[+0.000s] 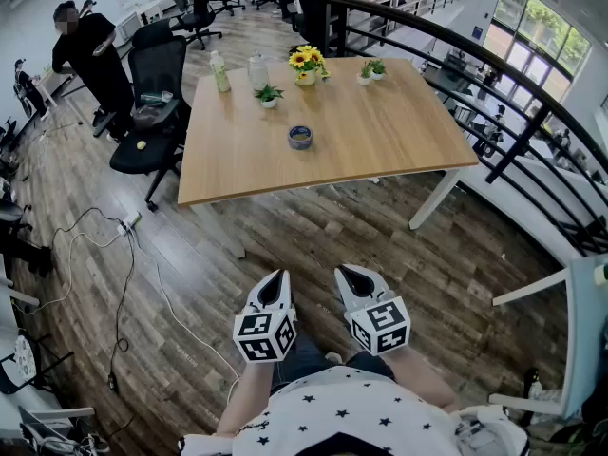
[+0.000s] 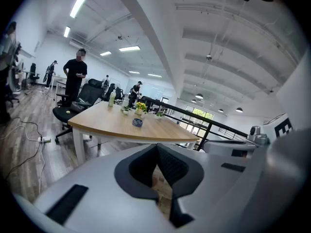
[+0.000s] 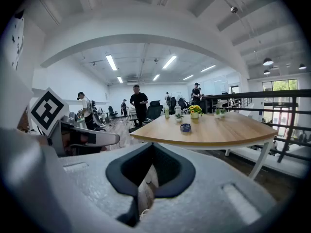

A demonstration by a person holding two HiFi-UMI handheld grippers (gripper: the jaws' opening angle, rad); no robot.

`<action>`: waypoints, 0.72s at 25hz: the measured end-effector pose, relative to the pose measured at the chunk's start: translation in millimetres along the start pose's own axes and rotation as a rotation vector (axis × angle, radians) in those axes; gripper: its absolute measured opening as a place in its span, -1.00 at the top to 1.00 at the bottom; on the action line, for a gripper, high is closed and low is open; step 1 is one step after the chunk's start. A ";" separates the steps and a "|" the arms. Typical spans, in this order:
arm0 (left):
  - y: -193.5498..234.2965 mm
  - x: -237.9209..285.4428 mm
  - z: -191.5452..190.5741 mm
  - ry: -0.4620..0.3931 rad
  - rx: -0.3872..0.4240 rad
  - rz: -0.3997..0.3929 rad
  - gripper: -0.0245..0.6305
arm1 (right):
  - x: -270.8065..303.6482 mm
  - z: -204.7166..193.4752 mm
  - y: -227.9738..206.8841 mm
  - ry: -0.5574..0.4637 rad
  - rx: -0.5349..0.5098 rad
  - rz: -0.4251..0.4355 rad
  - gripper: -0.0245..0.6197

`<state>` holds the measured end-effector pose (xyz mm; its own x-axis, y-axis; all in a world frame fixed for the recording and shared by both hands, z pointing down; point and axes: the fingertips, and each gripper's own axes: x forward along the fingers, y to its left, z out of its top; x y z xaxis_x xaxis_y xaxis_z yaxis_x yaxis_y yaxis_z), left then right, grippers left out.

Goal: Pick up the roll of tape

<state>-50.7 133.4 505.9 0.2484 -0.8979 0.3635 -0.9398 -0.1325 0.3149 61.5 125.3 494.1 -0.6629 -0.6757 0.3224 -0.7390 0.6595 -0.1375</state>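
Note:
A small blue roll of tape (image 1: 300, 138) lies flat near the middle of the wooden table (image 1: 380, 150), well ahead of both grippers. The same roll of tape (image 2: 137, 123) shows far off in the left gripper view, and the roll of tape (image 3: 185, 127) likewise in the right gripper view. My left gripper (image 1: 276, 282) and right gripper (image 1: 347, 275) hang side by side over the wood floor, short of the table's near edge. Both are shut with nothing between the jaws.
On the table's far side stand a pot of sunflowers (image 1: 306, 63), small potted plants (image 1: 268, 94), a bottle (image 1: 220, 71) and a glass jar (image 1: 256, 68). Black office chairs (image 1: 152, 122) sit left of the table. Cables (image 1: 114, 255) trail over the floor. A railing (image 1: 494, 103) runs along the right. A person (image 1: 90, 60) stands at back left.

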 end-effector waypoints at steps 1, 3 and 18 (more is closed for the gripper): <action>-6.1 -7.8 -2.1 -0.005 -0.001 -0.003 0.92 | -9.6 -2.8 1.5 0.002 -0.003 -0.002 0.90; -16.5 -22.4 -4.6 -0.015 -0.002 -0.007 0.92 | -27.0 -5.9 5.3 -0.001 -0.010 -0.005 0.90; -43.3 -58.4 -5.1 -0.054 0.026 -0.029 0.92 | -61.7 2.6 30.3 -0.054 -0.052 0.040 0.90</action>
<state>-23.3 193.7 475.5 0.2636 -0.9148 0.3061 -0.9383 -0.1695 0.3014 79.7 186.1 467.5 -0.6984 -0.6643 0.2662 -0.7055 0.7016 -0.1002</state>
